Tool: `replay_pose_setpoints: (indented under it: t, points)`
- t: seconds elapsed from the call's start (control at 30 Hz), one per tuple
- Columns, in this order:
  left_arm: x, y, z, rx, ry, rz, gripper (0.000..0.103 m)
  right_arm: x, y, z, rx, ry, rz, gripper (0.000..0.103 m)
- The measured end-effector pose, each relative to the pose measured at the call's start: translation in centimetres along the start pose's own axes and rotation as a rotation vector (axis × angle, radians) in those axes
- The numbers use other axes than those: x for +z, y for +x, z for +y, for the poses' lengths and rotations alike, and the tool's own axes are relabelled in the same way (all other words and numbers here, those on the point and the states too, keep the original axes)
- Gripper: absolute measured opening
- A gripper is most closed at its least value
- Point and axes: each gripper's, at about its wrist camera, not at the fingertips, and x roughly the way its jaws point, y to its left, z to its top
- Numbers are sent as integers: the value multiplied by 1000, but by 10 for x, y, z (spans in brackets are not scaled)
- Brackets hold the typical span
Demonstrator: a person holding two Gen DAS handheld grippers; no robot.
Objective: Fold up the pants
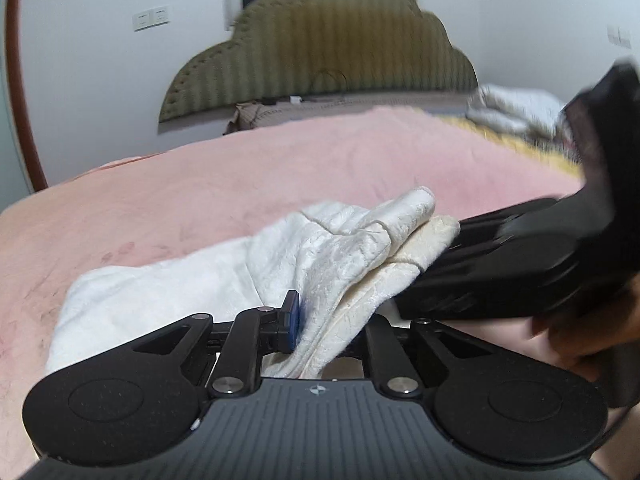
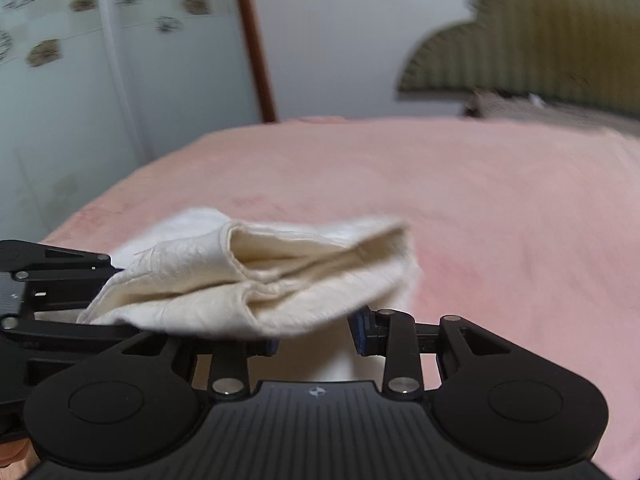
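A bed (image 1: 240, 184) with a pink blanket (image 2: 460, 200) filled both views, and everything else is placed by it here. At its head stood a scalloped olive headboard (image 1: 320, 52) against a white wall (image 1: 100, 80); a crumpled white cloth (image 1: 508, 108) lay at the bed's far right corner in the left wrist view. Beyond the bed's left side, in the right wrist view, stood a pale wardrobe (image 2: 80, 100) with flower patterns and a brown wooden strip beside it. The pants (image 1: 248, 264), white and cream, were bunched in a thick fold near the bed's front edge, partly lifted off the blanket. The left tool (image 1: 320, 328) was clamped on the pants, the cloth squeezed between its nearly closed jaws, a blue pad (image 1: 293, 320) pressing the fabric. The right tool (image 2: 314, 334) stood with its jaws apart; the pants' folded end hung over and in front of its left finger, and whether the pads touched the cloth could not be told. In the left wrist view the right tool came in from the right, its tips at the pants' cream end, with part of a hand (image 1: 576, 332) behind it.
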Motion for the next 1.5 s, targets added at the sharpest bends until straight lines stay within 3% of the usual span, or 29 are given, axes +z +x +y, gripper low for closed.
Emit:
replay_pose_setpoints:
  t: [0.1, 0.17, 0.23, 0.27, 0.33, 0.4, 0.47, 0.53, 0.6, 0.7, 0.8, 0.83, 0.93, 1.03, 1.13, 1.2, 1.37, 1.4, 1.47, 1.5]
  points:
    - [-11, 0, -6, -26, 28, 25, 26, -16, -27, -19, -90, 76, -17, 35]
    - [-12, 2, -6, -75, 44, 25, 38, -27, -46, -29, -203, 104, -32, 50]
    - [-19, -1, -2, -152, 49, 36, 49, -41, -54, -36, -303, 102, -30, 78]
    - [-23, -7, -1, -181, 45, 27, 56, -44, -54, -37, -320, 99, -29, 78]
    - [-25, -21, 8, -218, 13, 2, 61, -53, -52, -44, -341, 104, -4, 77]
    - [-27, -32, 21, -198, -41, -22, 64, -62, -46, -50, -361, 135, 19, 79]
    - [-27, -42, 38, -140, -83, -45, 68, -71, -48, -54, -354, 135, -4, 87]
    - [-27, -49, 62, -50, -137, -58, 69, -74, -49, -57, -336, 131, 7, 103]
    - [-30, -60, 89, 16, -208, -64, 68, -69, -44, -59, -333, 122, 16, 103]
    - [-43, -84, 120, -6, -265, -83, 72, -75, -52, -60, -327, 132, 11, 103]
    - [-61, -104, 119, 14, -123, -74, 76, -74, -68, -56, -404, 212, -72, 103]
    - [-67, -107, 112, 36, -61, -77, 78, -71, -75, -51, -392, 225, -112, 103]
    - [-83, -106, 86, 77, 112, -83, 88, -59, -79, -32, -269, 194, -163, 103]
    - [-88, -89, 67, 176, 179, -78, 88, -44, -63, -13, -201, 143, -150, 103]
    - [-89, -68, 66, 267, 156, -18, 87, -41, -45, -4, -171, 132, -111, 103]
    - [-95, -62, 77, 319, 117, 37, 85, -46, -33, -3, -202, 113, -52, 103]
    - [-114, -85, 126, 225, -121, 101, 86, -61, -34, -14, -212, 146, -17, 103]
    - [-114, -92, 128, 219, -136, 92, 84, -60, -38, -12, -219, 151, -25, 103]
    - [-106, -109, 128, 233, -138, 42, 72, -55, -45, -8, -238, 136, -47, 103]
    - [-100, -116, 130, 219, -149, 9, 73, -53, -48, -7, -239, 131, -54, 103]
